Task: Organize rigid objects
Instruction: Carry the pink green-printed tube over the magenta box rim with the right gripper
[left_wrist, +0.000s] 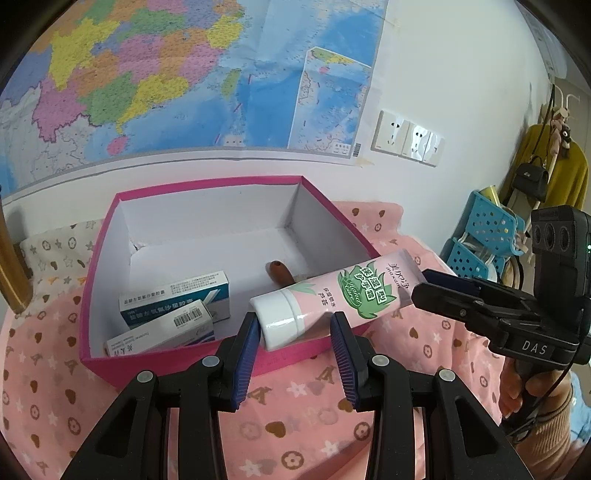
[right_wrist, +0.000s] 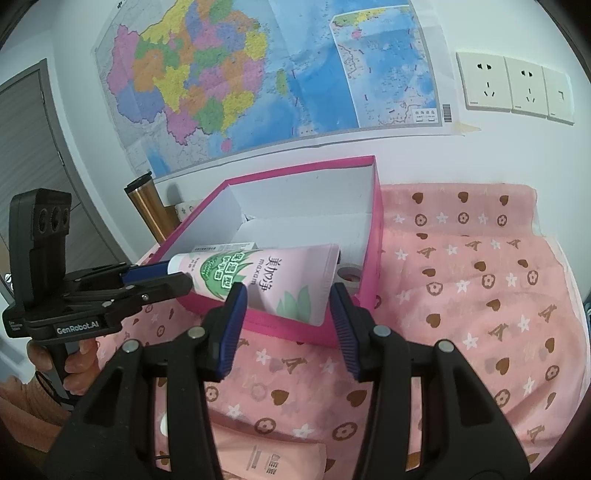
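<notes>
While the pink hand-cream tube (left_wrist: 334, 297) hangs across the near corner of the magenta box (left_wrist: 110, 229), both claws have it: the left gripper (left_wrist: 293, 332) pinches the white cap, the right gripper (right_wrist: 286, 314) clamps the flat crimped tail. Already inside sit two medicine cartons (left_wrist: 173, 306), a brown wooden handle (left_wrist: 279, 272) and a tape roll (right_wrist: 347, 275). Tube not yet down, and another pink tube (right_wrist: 273, 461) waits on the patterned cloth (right_wrist: 480, 295).
</notes>
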